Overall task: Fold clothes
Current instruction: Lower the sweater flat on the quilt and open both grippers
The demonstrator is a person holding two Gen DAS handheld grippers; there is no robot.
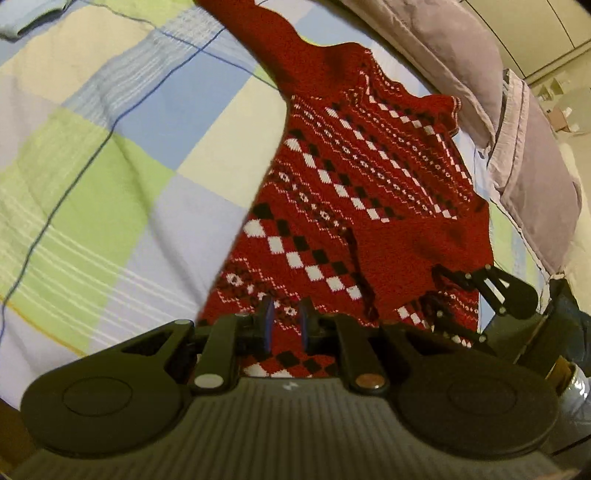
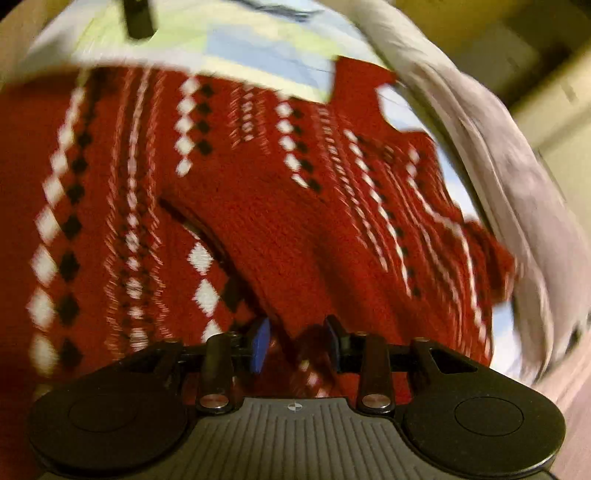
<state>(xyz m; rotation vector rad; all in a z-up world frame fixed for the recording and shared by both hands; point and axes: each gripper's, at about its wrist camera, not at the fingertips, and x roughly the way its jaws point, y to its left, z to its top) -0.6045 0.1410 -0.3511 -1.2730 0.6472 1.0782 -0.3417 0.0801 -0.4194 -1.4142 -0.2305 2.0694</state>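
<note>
Your red knit sweater (image 1: 354, 192), patterned with white and black diamonds, lay spread on the checked bedsheet (image 1: 110, 155). Your left claw (image 1: 285, 325) hovered part-open over its hem; your right claw (image 2: 297, 345) gaped around a plain red fold. Left of the sweater, the sheet lay bare; pillows (image 1: 524, 158) crowded its right.

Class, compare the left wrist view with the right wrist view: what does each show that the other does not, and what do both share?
Left wrist only: the other gripper on the sweater's plain red flap, and purple pillows.
Right wrist only: a blurred dark post at the top.
Both: the red patterned sweater on the checked bedspread, with an open gripper low over the knit.
</note>
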